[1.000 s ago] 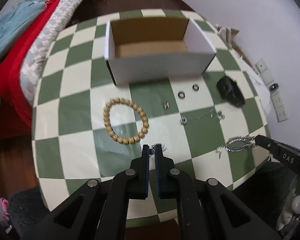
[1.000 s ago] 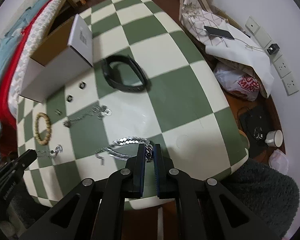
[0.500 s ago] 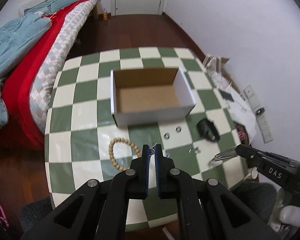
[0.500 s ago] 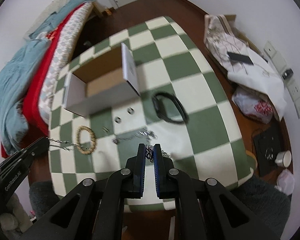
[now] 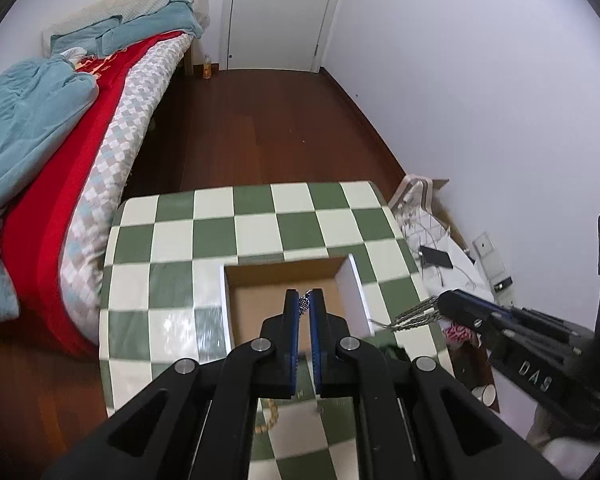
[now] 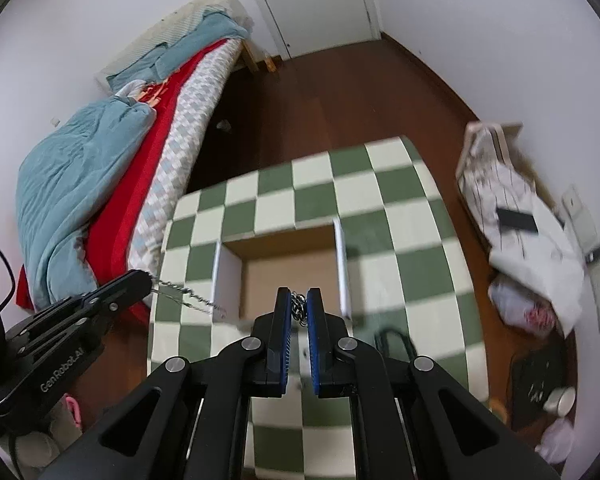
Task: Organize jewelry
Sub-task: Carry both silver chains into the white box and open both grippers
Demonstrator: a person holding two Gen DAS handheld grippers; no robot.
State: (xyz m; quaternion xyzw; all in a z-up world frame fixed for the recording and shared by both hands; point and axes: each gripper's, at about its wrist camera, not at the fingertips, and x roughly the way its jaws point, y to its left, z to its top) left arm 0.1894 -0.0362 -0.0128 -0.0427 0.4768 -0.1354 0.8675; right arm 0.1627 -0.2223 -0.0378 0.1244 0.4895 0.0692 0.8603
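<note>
My left gripper [image 5: 304, 303] is shut on a thin silver chain with a small round pendant [image 5: 304, 303], held high above the open white cardboard box [image 5: 356, 276]. My right gripper [image 6: 298, 307] is shut on a thick silver chain bracelet [image 6: 297, 309], also high above the box [image 6: 226, 272]. In the left wrist view the bracelet [image 5: 416, 314] hangs from the right gripper's tip at the right. In the right wrist view the thin chain [image 6: 188, 296] dangles from the left gripper at the left. The box's brown floor looks bare.
The green and cream checked table [image 5: 172, 288] lies below. A wooden bead bracelet [image 5: 274, 412] and a black band [image 6: 396, 340] lie on it, partly hidden by the fingers. A bed [image 5: 60, 152] stands left. A bag, papers and a phone [image 6: 516, 220] lie on the right floor.
Both grippers have risen far above the table with their chains lifted off it. They have moved forward over the open box, which now lies straight under the fingertips.
</note>
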